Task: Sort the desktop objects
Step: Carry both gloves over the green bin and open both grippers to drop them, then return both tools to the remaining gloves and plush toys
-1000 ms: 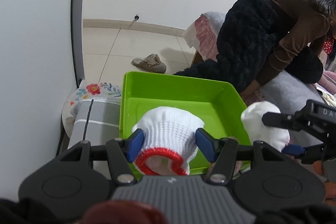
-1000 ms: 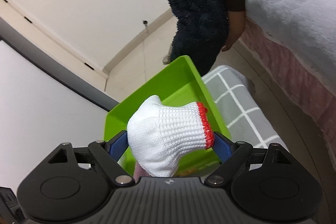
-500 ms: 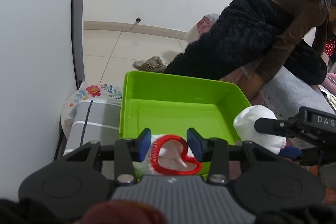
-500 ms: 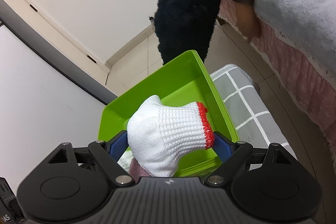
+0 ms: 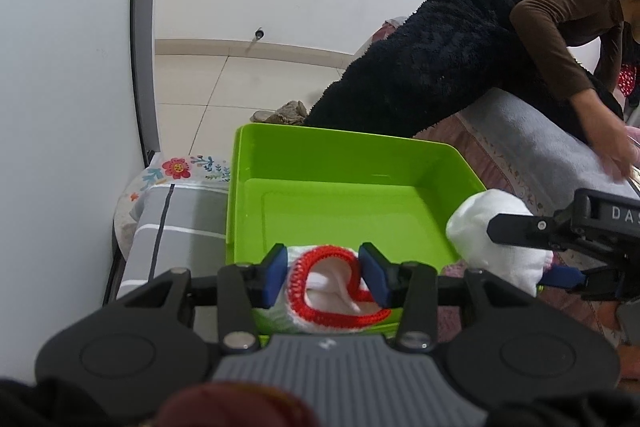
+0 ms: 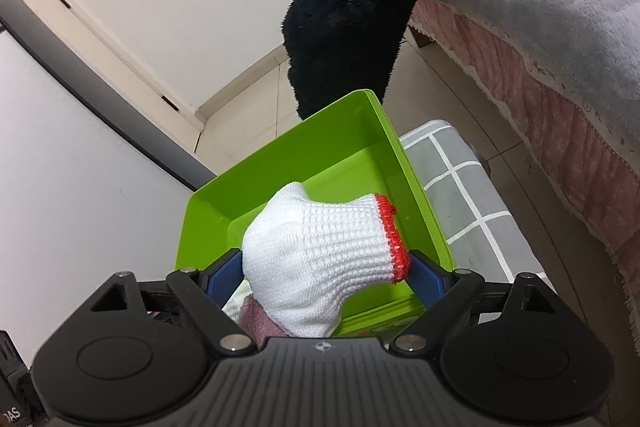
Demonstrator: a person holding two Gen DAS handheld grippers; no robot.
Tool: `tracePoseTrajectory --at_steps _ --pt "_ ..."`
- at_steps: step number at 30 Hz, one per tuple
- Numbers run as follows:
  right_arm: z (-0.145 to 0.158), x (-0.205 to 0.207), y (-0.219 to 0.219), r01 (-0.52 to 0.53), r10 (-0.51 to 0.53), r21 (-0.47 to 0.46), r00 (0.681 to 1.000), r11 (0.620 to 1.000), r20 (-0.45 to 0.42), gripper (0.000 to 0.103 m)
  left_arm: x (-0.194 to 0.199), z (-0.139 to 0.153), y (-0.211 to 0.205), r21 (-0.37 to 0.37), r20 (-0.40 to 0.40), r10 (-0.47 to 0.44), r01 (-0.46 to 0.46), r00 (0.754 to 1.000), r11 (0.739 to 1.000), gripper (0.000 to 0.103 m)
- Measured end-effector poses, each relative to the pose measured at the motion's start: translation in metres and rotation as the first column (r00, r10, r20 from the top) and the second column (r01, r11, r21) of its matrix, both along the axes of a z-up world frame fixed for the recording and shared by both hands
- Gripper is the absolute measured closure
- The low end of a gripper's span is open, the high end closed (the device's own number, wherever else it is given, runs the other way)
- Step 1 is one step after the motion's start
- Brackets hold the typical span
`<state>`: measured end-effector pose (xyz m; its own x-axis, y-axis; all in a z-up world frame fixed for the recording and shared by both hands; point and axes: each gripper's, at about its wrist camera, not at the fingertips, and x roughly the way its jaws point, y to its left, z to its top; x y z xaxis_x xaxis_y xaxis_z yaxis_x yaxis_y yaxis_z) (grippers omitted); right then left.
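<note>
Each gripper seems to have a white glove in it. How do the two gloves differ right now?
The left glove is squeezed narrow, its red cuff facing the camera. The right glove bulges wide, its cuff turned sideways, above the green bin. Both are white knit with red-edged cuffs.

Tray [image 5: 240,187] on a cushion [image 5: 180,223] (floor behind), bed [image 5: 520,131] to its right.
</note>
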<state>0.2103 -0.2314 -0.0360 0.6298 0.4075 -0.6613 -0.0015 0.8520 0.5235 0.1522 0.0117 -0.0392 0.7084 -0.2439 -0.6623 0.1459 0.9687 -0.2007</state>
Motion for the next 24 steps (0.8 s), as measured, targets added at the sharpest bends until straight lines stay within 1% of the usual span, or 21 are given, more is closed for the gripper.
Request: tracePoseTrajectory --at_steps 5,8,10,12,16,18,20,22,24 --pt "0.003 -0.002 0.000 -0.010 0.010 0.038 1.000 0.999 -0.006 0.011 -0.001 0.001 0.000 -0.001 -0.006 0.001 -0.001 1.000 1.000 0.061" --pt "0.006 -0.004 -0.001 -0.011 0.011 0.034 1.000 0.999 -0.005 0.010 -0.001 0.002 0.000 -0.004 -0.016 0.007 -0.007 1.000 1.000 0.058" --pt "0.007 -0.004 -0.001 -0.014 0.014 0.029 1.000 0.999 -0.004 0.010 -0.002 0.002 0.000 -0.005 -0.024 0.008 -0.008 1.000 1.000 0.052" --pt "0.008 -0.004 -0.001 -0.019 0.019 0.024 1.000 1.000 -0.005 0.010 -0.003 0.003 0.001 -0.010 -0.029 0.010 -0.010 1.000 1.000 0.044" --pt "0.013 -0.008 -0.001 -0.020 0.020 0.015 1.000 1.000 -0.005 0.010 -0.004 0.007 0.001 -0.019 -0.036 0.012 -0.013 0.999 1.000 0.036" --pt "0.017 -0.014 0.000 -0.027 0.027 0.012 1.000 1.000 -0.005 0.010 -0.005 0.010 0.000 -0.015 -0.041 0.019 -0.020 0.999 1.000 0.028" --pt "0.021 -0.019 0.002 -0.031 0.031 0.009 0.999 0.999 -0.010 0.009 -0.006 0.014 -0.001 -0.009 -0.044 0.022 -0.022 0.999 1.000 0.025" --pt "0.024 -0.023 0.006 -0.050 0.050 -0.007 0.999 0.999 -0.015 0.009 -0.009 0.018 -0.001 -0.001 -0.050 0.027 -0.028 0.998 1.000 0.022" --pt "0.028 -0.028 0.008 -0.058 0.058 -0.035 0.998 0.998 -0.013 0.009 -0.014 0.023 0.000 0.002 -0.051 0.029 -0.029 0.998 1.000 0.015"
